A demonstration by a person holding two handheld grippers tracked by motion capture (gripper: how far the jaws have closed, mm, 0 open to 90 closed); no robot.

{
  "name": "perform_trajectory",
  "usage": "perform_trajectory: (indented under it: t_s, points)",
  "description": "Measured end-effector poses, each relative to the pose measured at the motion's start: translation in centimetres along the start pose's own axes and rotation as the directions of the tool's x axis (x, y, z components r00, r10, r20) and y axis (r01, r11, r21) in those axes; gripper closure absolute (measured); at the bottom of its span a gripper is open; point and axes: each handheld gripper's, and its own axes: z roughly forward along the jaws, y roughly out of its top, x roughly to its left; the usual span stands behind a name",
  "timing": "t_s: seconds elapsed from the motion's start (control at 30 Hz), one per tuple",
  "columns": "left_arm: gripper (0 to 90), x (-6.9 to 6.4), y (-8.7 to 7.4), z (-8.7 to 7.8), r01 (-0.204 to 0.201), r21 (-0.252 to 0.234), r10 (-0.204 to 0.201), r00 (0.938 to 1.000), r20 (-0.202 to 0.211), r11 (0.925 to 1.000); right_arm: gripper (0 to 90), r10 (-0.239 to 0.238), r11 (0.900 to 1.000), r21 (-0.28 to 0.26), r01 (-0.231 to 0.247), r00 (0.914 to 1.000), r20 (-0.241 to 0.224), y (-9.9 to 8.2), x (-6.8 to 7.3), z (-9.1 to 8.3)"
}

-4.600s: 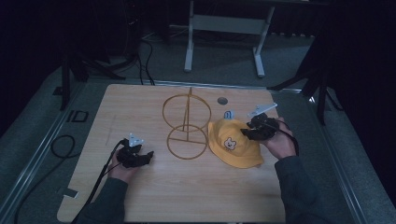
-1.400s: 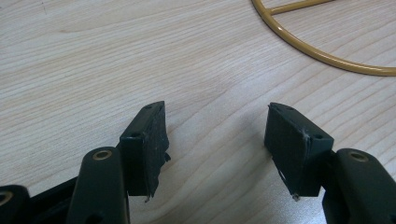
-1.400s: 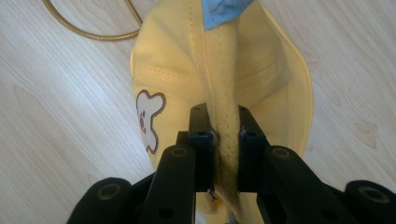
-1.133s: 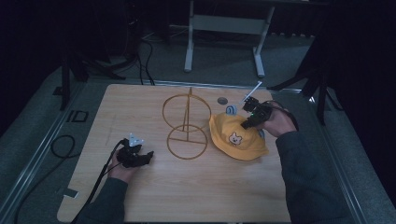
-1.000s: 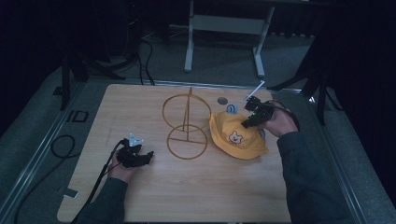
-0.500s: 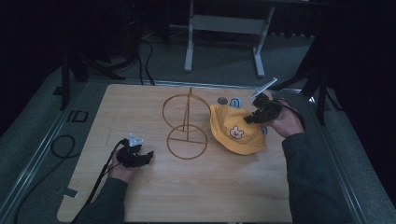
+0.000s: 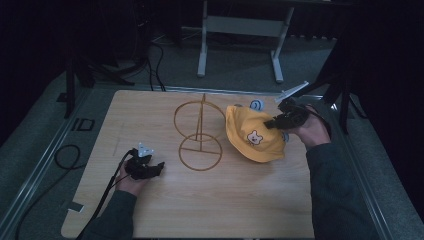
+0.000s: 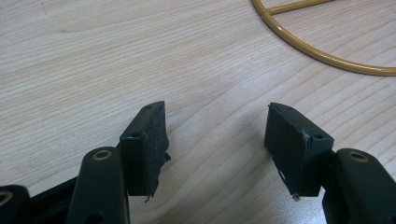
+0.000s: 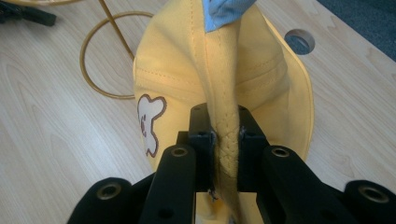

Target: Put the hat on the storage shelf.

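The right hand-held gripper (image 9: 219, 140) is pinching a fold of the yellow hat's (image 7: 250, 132) brim, its jaws pressed tight on the stitched edge, and the hat hangs tilted from that grip at the right side of the bench (image 7: 150, 110), its lower rim seemingly just on the wood, close beside the gold wire stand (image 7: 199, 131). The step in hand looks like lifting the hat to carry it over to the stand; the next move likely calls for raising it higher than the stand's upper ring, then bringing it left and lowering the crown over the top without knocking the light wire frame. The left hand-held gripper (image 8: 219, 140) rests near the front left of the bench with its jaws spread and nothing between them, the stand's base ring (image 8: 327, 51) just ahead of it. Compared with a few seconds earlier, the hat no longer lies flat with its bear patch (image 7: 254, 137) facing up; it has been drawn up and toward the far right, while the left hand has kept its place
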Motion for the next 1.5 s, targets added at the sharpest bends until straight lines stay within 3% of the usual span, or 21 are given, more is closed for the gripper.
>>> perform_trajectory:
  t_s: [0.6,1.5]
  points:
    - [39.5,0.0,0.0,0.0,0.001,-0.001,-0.001,1.0,0.0,1.0,81.0,0.026,0.9951,-0.095,-0.028,0.9994,-0.024,-0.6,-0.5,-1.9]
    - [39.4,0.0,0.0,0.0,0.0,0.003,0.0,1.0,0.0,1.0,81.3,-0.007,0.9818,-0.19,-0.001,0.9992,-0.04,0.9,0.2,-5.3]
